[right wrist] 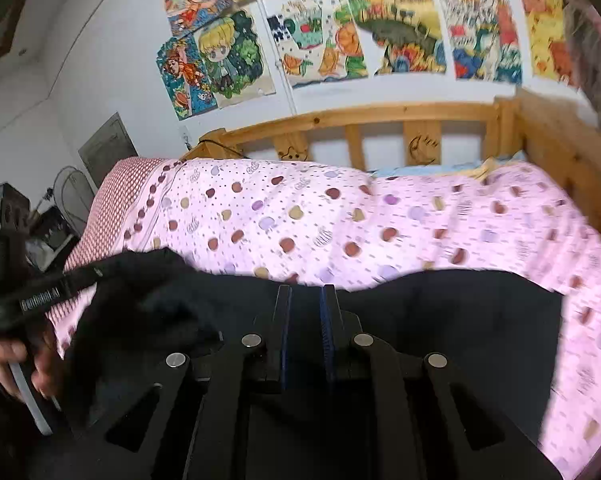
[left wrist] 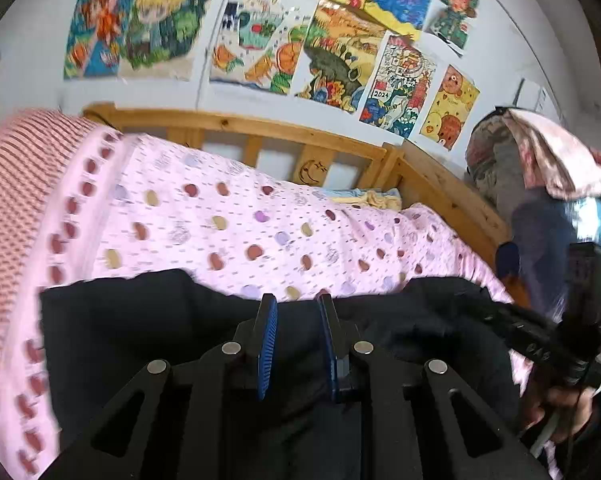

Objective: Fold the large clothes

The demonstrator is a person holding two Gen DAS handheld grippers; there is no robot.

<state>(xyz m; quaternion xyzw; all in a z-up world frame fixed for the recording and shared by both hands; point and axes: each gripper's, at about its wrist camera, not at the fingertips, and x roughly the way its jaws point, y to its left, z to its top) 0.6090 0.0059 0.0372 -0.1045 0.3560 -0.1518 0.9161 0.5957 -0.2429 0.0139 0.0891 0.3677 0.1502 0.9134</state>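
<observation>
A big wooden bed (right wrist: 540, 136) fills the room, with a slatted rail at the back and bright drawings (right wrist: 320, 40) stuck all over the white wall behind it. A pink cover with coloured spots (left wrist: 228, 216) is spread over the bed, and a red-and-white checked part (left wrist: 16, 168) hangs at one end. A little blue and yellow cloth (left wrist: 364, 196) sits near the back rail.

On the near side of the bed lies the black garment (left wrist: 112, 316). It is large and dark, spread flat across the pink cover, with one part bunched up into a lump (right wrist: 148, 304).

The left gripper (left wrist: 298, 308) is right over the black cloth. Its two blue-padded fingers (left wrist: 268, 344) stand a small way apart, and nothing sits between them. The right gripper (right wrist: 306, 300) is over the cloth too, with its fingers close together and only a thin gap. It looks empty, but the picture is blurry, so I am not fully sure.

A hand (right wrist: 24, 364) holds a gripper handle at the edge of the right view.
</observation>
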